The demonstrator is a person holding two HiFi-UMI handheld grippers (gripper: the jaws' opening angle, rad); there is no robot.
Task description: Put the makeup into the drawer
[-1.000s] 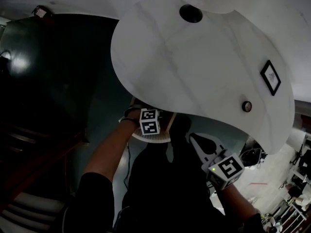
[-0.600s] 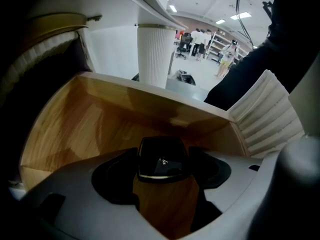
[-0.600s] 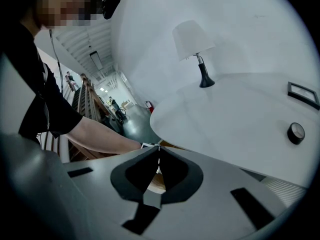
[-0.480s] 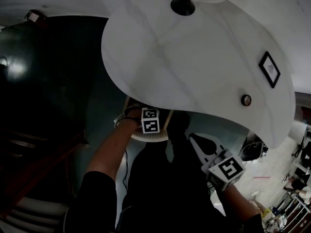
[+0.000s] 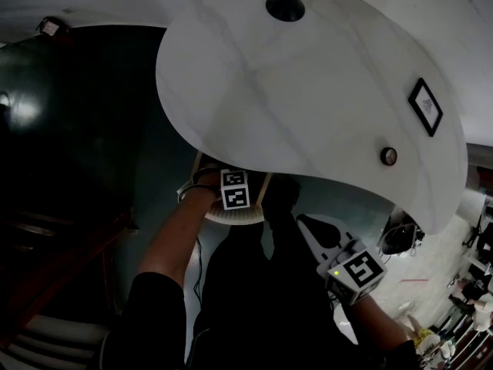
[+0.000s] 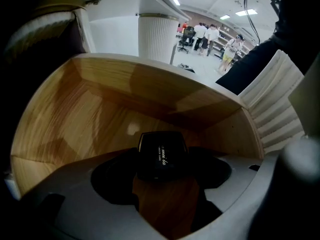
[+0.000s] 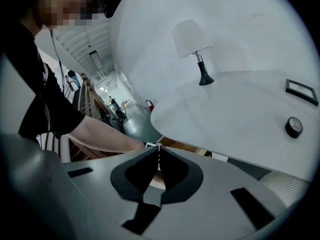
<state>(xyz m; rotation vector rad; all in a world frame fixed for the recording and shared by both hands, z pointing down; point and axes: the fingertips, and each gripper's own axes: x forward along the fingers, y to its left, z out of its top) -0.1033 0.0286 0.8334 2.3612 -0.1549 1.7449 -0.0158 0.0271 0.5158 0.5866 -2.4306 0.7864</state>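
A black makeup compact (image 6: 162, 154) with pale lettering sits between the pads of my left gripper (image 6: 162, 170), which is shut on it. The gripper points steeply down into an open wooden drawer (image 6: 100, 114), and the compact hangs just over the drawer's floor. In the head view only the left gripper's marker cube (image 5: 235, 190) shows, at the drawer (image 5: 231, 216) under the white table's edge; its jaws are hidden there. My right gripper (image 5: 308, 223) hovers to the right of the drawer, below the table edge. Its jaws (image 7: 159, 151) are shut and hold nothing.
The white curved table top (image 5: 308, 91) overhangs the drawer. On it stand a lamp (image 5: 285, 6), a small picture frame (image 5: 426, 106) and a small round object (image 5: 389, 156). A ribbed white panel (image 6: 280, 109) is beside the drawer. People stand far off.
The left gripper has sunk slightly at the drawer, with the compact still in it. The right gripper has stayed where it was. The head view has shifted a little.
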